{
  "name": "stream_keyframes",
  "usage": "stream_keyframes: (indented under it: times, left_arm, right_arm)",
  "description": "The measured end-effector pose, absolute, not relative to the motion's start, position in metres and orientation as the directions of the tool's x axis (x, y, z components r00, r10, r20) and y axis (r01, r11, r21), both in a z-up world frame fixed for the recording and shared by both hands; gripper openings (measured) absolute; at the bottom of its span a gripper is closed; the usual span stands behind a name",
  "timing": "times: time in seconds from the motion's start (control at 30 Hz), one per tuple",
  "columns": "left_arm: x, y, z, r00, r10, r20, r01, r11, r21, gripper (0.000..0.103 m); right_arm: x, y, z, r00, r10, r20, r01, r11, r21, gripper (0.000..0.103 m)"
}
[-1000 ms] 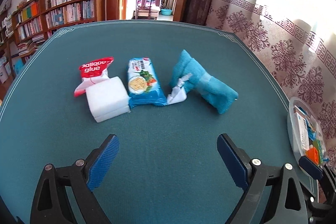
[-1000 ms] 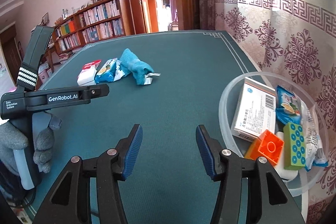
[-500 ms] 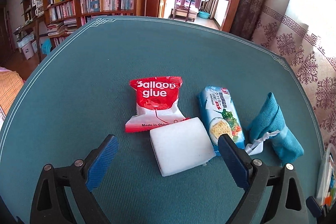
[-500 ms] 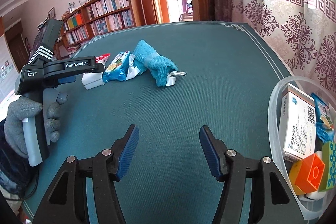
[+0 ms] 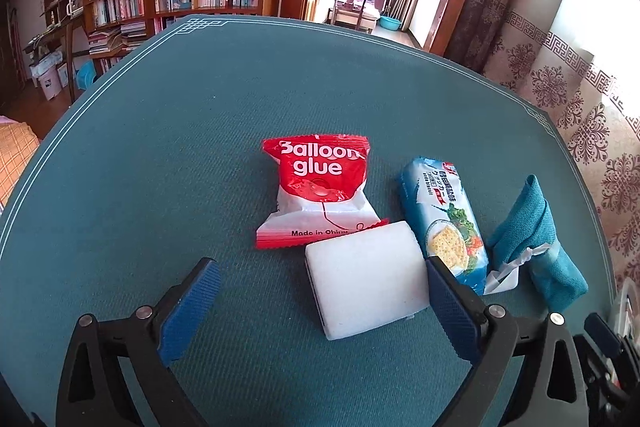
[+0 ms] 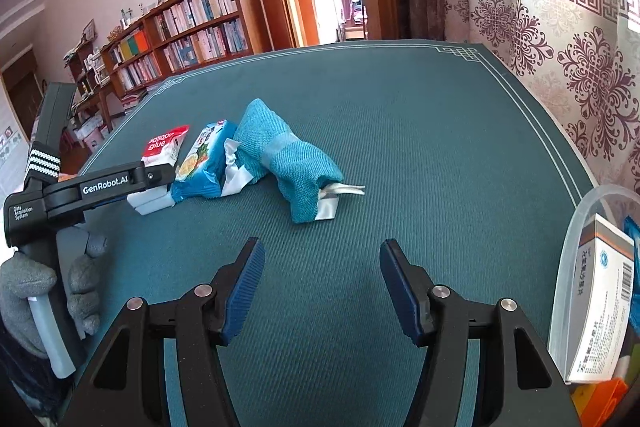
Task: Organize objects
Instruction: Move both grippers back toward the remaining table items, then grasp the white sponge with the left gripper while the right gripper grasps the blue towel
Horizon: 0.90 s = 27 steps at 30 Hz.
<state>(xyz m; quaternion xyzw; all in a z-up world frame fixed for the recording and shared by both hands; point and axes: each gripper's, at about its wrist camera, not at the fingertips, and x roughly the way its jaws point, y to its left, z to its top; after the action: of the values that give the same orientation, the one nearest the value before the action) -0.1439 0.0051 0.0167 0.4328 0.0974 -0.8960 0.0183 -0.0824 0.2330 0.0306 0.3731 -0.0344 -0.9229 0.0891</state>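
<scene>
A white block (image 5: 366, 277) lies on the teal table (image 5: 160, 147), with a red "Balloon glue" packet (image 5: 318, 191) behind it, a blue cracker pack (image 5: 446, 219) to its right and a teal cloth bundle (image 5: 538, 239) further right. My left gripper (image 5: 320, 307) is open; the block lies just ahead, toward its right finger. In the right wrist view the same items show: the packet (image 6: 164, 147), the cracker pack (image 6: 202, 163) and the cloth bundle (image 6: 288, 163). My right gripper (image 6: 322, 287) is open and empty, short of the bundle.
A clear plastic bin (image 6: 580, 227) at the right table edge holds a white medicine box (image 6: 600, 307) and other items. The left gripper's body (image 6: 92, 187) and a gloved hand (image 6: 48, 287) stand at the left. Bookshelves, a door and curtains lie beyond.
My left gripper has moved closer to the white block and turned left, so the items sit larger and more to the right. My right gripper has turned left; the bin slid toward the right edge.
</scene>
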Motion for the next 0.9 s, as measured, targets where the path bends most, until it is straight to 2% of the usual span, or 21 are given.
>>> stream_keyframes:
  times: [0.37,0.63,0.8,0.87,0.9]
  left_arm:
    - [-0.139,0.009,0.015,-0.624,0.067,-0.778,0.078,-0.986,-0.148,0.100]
    - [-0.137,0.013,0.020,-0.644,0.124,-0.755,0.020,-0.984,-0.179,0.078]
    - [-0.135,0.018,0.022,-0.642,0.166,-0.749,-0.019,-0.979,-0.201,0.058]
    - [-0.134,0.020,0.023,-0.646,0.163,-0.745,-0.025,-0.981,-0.193,0.058]
    - [-0.133,0.020,0.024,-0.646,0.164,-0.745,-0.026,-0.981,-0.193,0.058]
  right_arm:
    - [-0.137,0.221,0.037,-0.742,-0.170,-0.648,0.136,-0.985,0.103,0.063]
    - [-0.166,0.212,0.025,-0.709,-0.225,-0.669,0.182,-0.974,0.134,0.063]
    - [-0.171,0.215,0.018,-0.679,-0.256,-0.688,0.192,-0.966,0.171,0.063]
    - [-0.171,0.213,0.018,-0.677,-0.256,-0.691,0.199,-0.966,0.162,0.060]
    - [-0.169,0.211,0.018,-0.675,-0.255,-0.692,0.205,-0.966,0.156,0.054]
